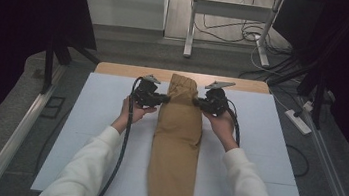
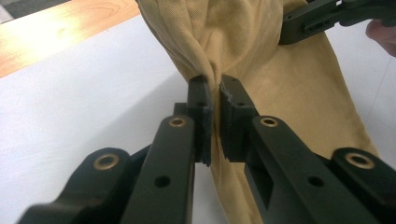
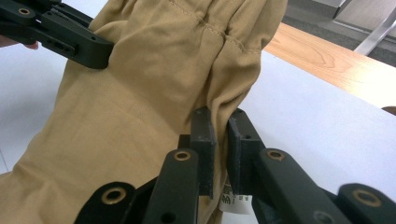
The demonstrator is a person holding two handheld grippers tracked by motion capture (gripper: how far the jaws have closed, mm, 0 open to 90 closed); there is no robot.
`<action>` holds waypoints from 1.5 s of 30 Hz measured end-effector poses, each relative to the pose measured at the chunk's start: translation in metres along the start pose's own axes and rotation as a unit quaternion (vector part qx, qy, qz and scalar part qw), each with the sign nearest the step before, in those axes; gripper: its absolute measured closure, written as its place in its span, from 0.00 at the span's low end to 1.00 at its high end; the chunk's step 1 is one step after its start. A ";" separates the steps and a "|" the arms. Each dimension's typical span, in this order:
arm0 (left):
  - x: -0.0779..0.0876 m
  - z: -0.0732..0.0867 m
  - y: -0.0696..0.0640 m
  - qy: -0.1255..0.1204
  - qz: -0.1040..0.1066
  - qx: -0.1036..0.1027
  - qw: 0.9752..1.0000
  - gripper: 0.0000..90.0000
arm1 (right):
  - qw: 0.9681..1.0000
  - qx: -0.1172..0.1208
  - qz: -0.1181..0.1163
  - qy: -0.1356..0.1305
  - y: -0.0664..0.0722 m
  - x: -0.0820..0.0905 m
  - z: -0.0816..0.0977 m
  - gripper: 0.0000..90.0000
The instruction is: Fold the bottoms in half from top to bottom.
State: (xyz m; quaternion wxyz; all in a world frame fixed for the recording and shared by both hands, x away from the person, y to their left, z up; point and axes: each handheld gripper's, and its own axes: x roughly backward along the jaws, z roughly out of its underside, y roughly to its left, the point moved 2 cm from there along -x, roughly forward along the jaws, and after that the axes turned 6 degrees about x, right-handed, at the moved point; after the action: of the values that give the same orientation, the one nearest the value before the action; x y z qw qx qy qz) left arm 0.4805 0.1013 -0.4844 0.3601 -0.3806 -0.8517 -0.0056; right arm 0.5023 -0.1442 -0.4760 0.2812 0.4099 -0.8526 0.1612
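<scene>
I count: one tan folded garment (image 1: pixel 177 143) on one white table mat (image 1: pixel 82 132). Two grippers: left gripper (image 1: pixel 166 98), right gripper (image 1: pixel 195 101). Two hands, two white sleeves. One power strip (image 1: pixel 298 122) on floor. One white label (image 3: pixel 236 203).

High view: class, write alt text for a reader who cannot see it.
A person's left gripper and right gripper pinch opposite edges of a folded tan cloth garment, near its far end. It lies lengthwise on a white table mat.
</scene>
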 end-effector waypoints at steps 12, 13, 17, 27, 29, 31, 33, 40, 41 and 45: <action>0.014 -0.031 -0.001 -0.032 -0.021 -0.021 0.999 0.93 | 0.999 0.029 0.033 -0.025 -0.008 0.016 -0.035 0.91; 0.015 -0.031 -0.002 -0.032 -0.020 -0.024 0.999 0.93 | 0.999 0.031 0.034 -0.028 -0.008 0.018 -0.037 0.91; 0.015 -0.027 -0.001 -0.026 -0.016 -0.020 0.999 0.93 | 0.999 0.027 0.033 -0.023 -0.007 0.016 -0.034 0.91; 0.006 -0.012 -0.001 -0.021 -0.008 -0.015 1.000 0.93 | 0.999 0.023 0.029 -0.012 -0.003 0.007 -0.017 0.91; 0.005 -0.011 -0.001 -0.021 -0.006 -0.015 1.000 0.93 | 0.999 0.021 0.027 -0.012 -0.003 0.007 -0.015 0.91; 0.005 -0.010 -0.002 -0.022 -0.005 -0.015 1.000 0.93 | 0.999 0.021 0.025 -0.011 -0.003 0.007 -0.013 0.91; 0.005 -0.008 -0.004 -0.022 -0.003 -0.016 1.000 0.93 | 0.999 0.019 0.023 -0.014 -0.003 0.008 -0.011 0.91; 0.007 -0.001 -0.010 -0.025 0.003 -0.020 0.999 0.93 | 1.000 0.015 0.018 -0.020 0.001 0.011 -0.004 0.91; 0.008 0.000 -0.011 -0.025 0.004 -0.019 0.999 0.93 | 1.000 0.014 0.018 -0.019 0.002 0.011 -0.004 0.91; 0.009 0.005 -0.011 -0.023 0.008 -0.015 1.000 0.93 | 1.000 0.013 0.015 -0.018 0.005 0.013 -0.002 0.91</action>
State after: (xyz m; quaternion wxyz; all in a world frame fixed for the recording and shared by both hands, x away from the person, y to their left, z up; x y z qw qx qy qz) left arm 0.4666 0.1004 -0.4797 0.3350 -0.3927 -0.8565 -0.0066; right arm 0.4923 -0.1479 -0.4670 0.2576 0.4041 -0.8613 0.1691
